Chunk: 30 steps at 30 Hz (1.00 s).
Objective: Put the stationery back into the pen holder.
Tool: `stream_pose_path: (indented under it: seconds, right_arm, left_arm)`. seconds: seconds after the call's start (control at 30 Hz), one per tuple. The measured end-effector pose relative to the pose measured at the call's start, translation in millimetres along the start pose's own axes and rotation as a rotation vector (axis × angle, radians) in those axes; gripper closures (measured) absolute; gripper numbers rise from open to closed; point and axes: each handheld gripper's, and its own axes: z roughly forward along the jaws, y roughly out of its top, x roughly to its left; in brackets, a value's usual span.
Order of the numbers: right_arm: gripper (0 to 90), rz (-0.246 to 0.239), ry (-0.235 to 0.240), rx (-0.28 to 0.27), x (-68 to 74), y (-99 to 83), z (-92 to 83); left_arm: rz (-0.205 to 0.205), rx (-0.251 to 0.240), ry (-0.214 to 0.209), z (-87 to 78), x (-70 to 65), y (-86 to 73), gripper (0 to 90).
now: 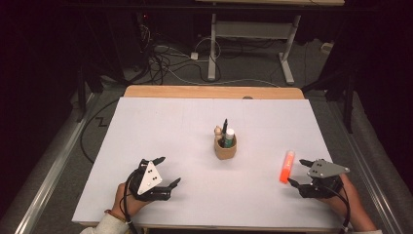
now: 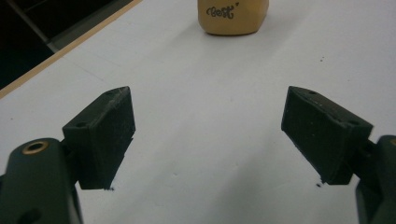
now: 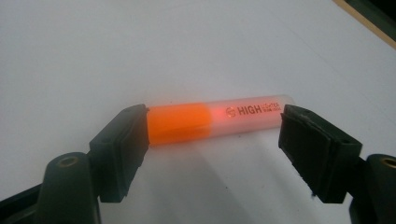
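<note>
Overhead, a white table with a tan pen cup near its middle, holding a black pen, a white-capped marker and a wooden-topped piece. Left gripper low on the near left, jaws spread wide, nothing between them, well apart from the cup. Orange highlighter lying flat on the near right of the table, well right of the cup. Right gripper just beside the highlighter's near end, jaws apart, one tip near each side of it.

Along the left gripper: two black pads standing wide, bare white surface between them, the cup ahead at the top edge, "Best" lettered on its side.

Along the right gripper: highlighter lying crosswise just beyond the pads, orange cap toward the left pad, clear barrel marked "HIGH" toward the right. Jaws wide, spanning about its whole length; left pad overlapping the cap's end, contact not clear; right pad just short of the barrel's tip. No squeeze visible; highlighter resting on the table.
</note>
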Motion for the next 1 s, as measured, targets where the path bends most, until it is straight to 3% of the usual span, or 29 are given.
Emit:
stream_pose_path:
  seconds: [0.3, 0.57, 0.8, 1.0]
  right_arm:
    - [24.9, -0.151, 0.057, 0.114, -6.6, 12.9, 1.7]
    - [25.3, -0.176, 0.056, 0.147, -8.2, 17.4, 9.2]
    - [26.3, -0.13, 0.051, 0.126, -8.4, 17.2, 10.9]
    - [26.9, 0.0, 0.033, 0.099, -7.6, 16.2, 10.7]
  left_arm:
    - [0.0, 0.005, 0.004, -1.0, -1.8, -0.5, 17.0]
    - [0.003, 0.01, -0.002, -0.7, -2.1, -1.0, 17.0]
    - [0.002, 0.008, 0.0, -0.9, -1.9, -0.9, 17.0]
    - [0.002, 0.008, 0.0, -0.9, -1.8, -0.9, 17.0]
